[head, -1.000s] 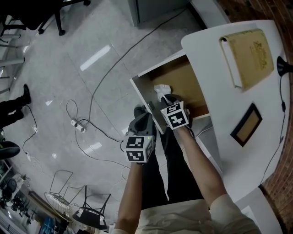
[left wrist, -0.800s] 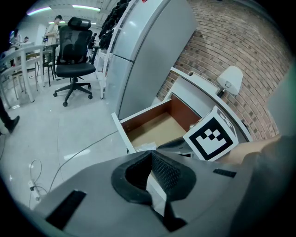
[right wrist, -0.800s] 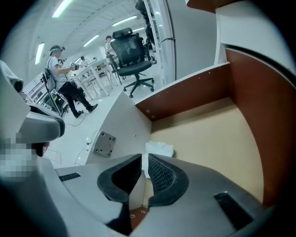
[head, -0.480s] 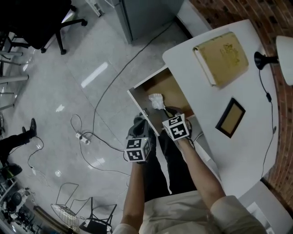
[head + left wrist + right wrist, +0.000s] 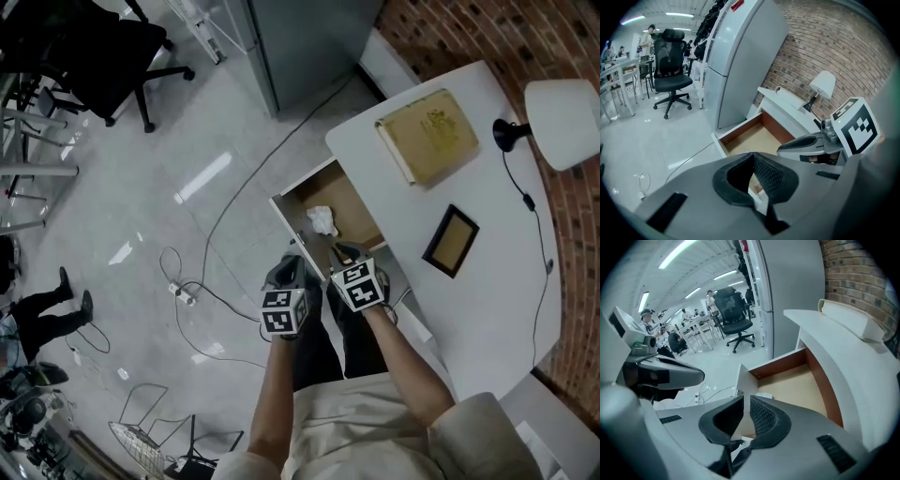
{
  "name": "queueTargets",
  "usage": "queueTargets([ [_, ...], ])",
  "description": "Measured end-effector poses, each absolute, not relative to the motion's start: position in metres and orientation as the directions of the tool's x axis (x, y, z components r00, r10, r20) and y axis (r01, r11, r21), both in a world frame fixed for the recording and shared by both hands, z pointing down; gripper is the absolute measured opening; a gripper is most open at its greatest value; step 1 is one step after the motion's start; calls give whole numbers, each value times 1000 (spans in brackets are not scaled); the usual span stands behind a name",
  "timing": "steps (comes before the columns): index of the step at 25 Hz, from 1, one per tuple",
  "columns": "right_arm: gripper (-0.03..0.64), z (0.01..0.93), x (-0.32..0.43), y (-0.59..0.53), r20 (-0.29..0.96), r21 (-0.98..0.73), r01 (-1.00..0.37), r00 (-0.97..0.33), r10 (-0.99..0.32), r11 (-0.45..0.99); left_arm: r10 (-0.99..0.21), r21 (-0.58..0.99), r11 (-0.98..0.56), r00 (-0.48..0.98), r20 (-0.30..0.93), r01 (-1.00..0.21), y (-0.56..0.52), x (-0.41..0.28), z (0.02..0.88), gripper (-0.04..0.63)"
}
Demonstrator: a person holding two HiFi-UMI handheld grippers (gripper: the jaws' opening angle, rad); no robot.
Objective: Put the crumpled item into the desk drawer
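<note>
**Gripper status: both empty, crumpled item in the drawer**

1. Right gripper [image 5: 339, 253]. In the right gripper view the two jaws of the right gripper [image 5: 746, 402] stand a narrow slit apart along their whole length. Nothing lies between them and the pads [image 5: 764, 418] touch nothing. Through the slit only the drawer [image 5: 797, 380] shows. In the head view this gripper hangs over the near end of the drawer [image 5: 356, 208], close to the edge of the desk [image 5: 487, 244].

2. Left gripper [image 5: 289, 264]. In the left gripper view the jaws of the left gripper [image 5: 753, 156] meet at their tips, with a small gap lower down. They grip nothing. In the head view this gripper is held just outside the drawer front, over the floor [image 5: 187, 141], beside the right gripper but not touching it.

3. Crumpled item [image 5: 322, 221]. The white crumpled item lies on the brown drawer bottom, near the white front panel. It is apart from both grippers.

4. Drawer. The drawer is pulled out from under the desk, open at the top.

5. Desk top. A tan book [image 5: 427, 136], a dark framed picture [image 5: 451, 241] and a white lamp [image 5: 562, 111] stand on the desk, well apart from the grippers.
</note>
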State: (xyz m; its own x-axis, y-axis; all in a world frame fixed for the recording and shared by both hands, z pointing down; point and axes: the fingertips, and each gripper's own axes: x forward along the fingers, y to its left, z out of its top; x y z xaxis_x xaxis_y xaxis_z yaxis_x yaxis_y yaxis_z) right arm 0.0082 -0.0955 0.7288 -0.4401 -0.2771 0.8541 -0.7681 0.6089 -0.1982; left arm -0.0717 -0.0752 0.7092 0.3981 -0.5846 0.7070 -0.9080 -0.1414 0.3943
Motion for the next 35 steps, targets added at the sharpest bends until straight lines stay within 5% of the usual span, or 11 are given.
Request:
queueTargets([
  [35,66,562,45,-62,763,-187,-754,-515,-390,630,-611,347,-302,460,645,-888,-59,-56,537,15],
])
